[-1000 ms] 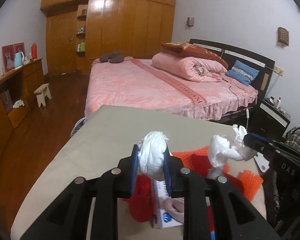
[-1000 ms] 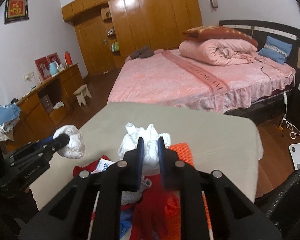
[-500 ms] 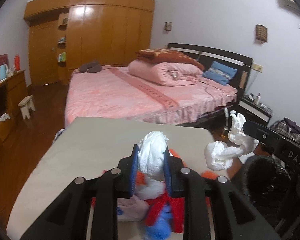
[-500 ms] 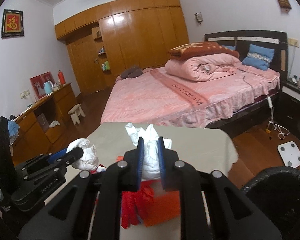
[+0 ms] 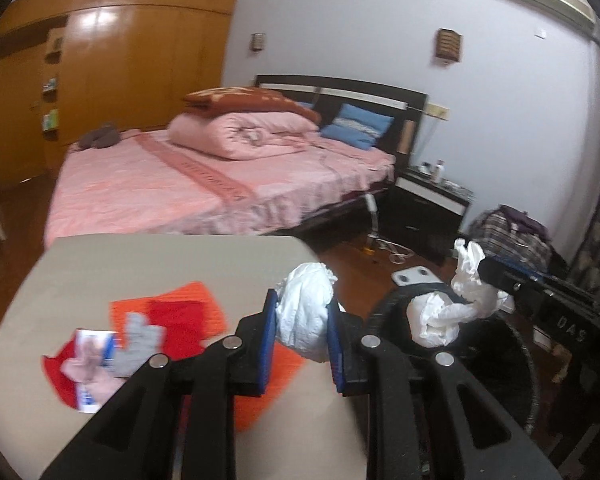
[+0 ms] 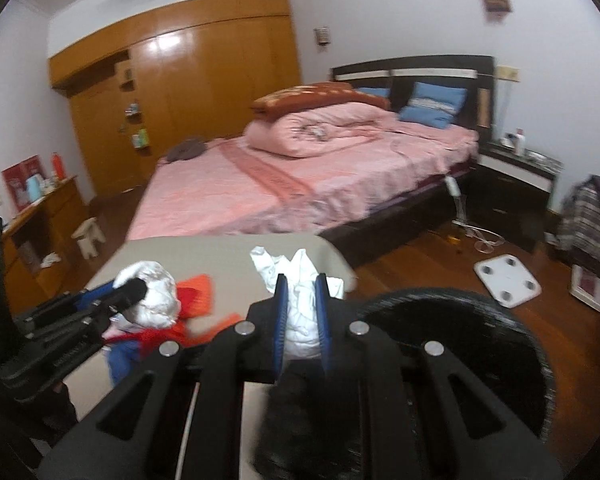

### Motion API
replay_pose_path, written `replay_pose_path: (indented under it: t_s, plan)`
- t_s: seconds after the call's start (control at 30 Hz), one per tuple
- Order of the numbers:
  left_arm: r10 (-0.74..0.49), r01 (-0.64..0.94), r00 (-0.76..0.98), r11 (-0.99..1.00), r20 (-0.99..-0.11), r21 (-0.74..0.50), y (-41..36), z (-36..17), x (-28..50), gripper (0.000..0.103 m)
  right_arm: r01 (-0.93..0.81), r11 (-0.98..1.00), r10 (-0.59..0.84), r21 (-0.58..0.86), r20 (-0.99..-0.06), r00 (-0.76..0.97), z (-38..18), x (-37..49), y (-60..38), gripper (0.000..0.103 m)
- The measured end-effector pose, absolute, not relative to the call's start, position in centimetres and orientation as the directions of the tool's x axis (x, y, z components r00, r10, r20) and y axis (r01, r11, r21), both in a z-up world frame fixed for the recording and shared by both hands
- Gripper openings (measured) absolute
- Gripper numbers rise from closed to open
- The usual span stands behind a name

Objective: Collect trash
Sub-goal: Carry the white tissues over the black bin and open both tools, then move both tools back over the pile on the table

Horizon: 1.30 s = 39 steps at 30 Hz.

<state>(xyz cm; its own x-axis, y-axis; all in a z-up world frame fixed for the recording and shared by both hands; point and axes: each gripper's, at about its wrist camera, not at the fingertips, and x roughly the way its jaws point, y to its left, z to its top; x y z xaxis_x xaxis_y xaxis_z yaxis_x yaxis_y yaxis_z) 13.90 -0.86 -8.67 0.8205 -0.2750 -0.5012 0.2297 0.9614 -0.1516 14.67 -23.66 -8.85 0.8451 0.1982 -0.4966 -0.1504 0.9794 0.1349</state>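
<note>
My left gripper [image 5: 302,322] is shut on a crumpled white paper wad [image 5: 306,316], held over the right edge of the beige table [image 5: 140,264]. My right gripper [image 6: 300,312] is shut on a second white crumpled wad [image 6: 298,280]. In the left wrist view that wad [image 5: 452,308] hangs over the black trash bin [image 5: 480,344]. The bin [image 6: 460,344] stands on the floor right of the table. The left gripper and its wad [image 6: 152,300] show at the left of the right wrist view.
On the table lie orange and red cloths [image 5: 172,312], a grey glove [image 5: 136,344] and a small printed packet [image 5: 92,356]. A pink bed [image 5: 204,184], a black nightstand [image 5: 428,208], a white scale [image 6: 506,276] on the wood floor and a wooden wardrobe [image 6: 188,92] surround it.
Both grippers have swung right with their wads, from over the table's middle to its right edge. The black bin has come into view under the right gripper.
</note>
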Motion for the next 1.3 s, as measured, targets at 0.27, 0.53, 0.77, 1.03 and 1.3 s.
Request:
replay_pose_path:
  t_s: [0.27, 0.53, 0.77, 1.03, 1.3]
  plan:
    - [-0.405, 0.355, 0.763, 0.914, -0.504, -0.198, -7.5, -9.1, 14.5, 0.023, -0.001, 0.995, 0.055, 0.102, -0.529, 0.847, -10.7, 13.2, -29.9, 0.017]
    - [-0.46, 0.414, 0.732, 0.886, -0.503, -0.207, -10.5, -9.7, 14.7, 0.053, 0.131, 0.988, -0.068, 0.082, -0.528, 0.846, -11.7, 11.8, -33.7, 0.055]
    - [-0.323, 0.292, 0.807, 0.946, -0.495, -0.14, -5.2, -9.5, 14.2, 0.07, 0.12, 0.99, -0.064, 0.081, -0.496, 0.866, -11.5, 12.0, -31.5, 0.096]
    - [-0.084, 0.073, 0.851, 0.996, -0.519, -0.041, 4.0, -10.5, 12.0, 0.073, -0.036, 0.991, 0.097, 0.128, -0.512, 0.854, -12.2, 13.4, -23.8, 0.096]
    - [0.111, -0.114, 0.818, 0.993, -0.564, 0.03, 12.5, -12.9, 10.6, 0.073, -0.217, 0.968, 0.249, 0.122, -0.524, 0.814, -12.8, 14.5, -14.4, 0.096]
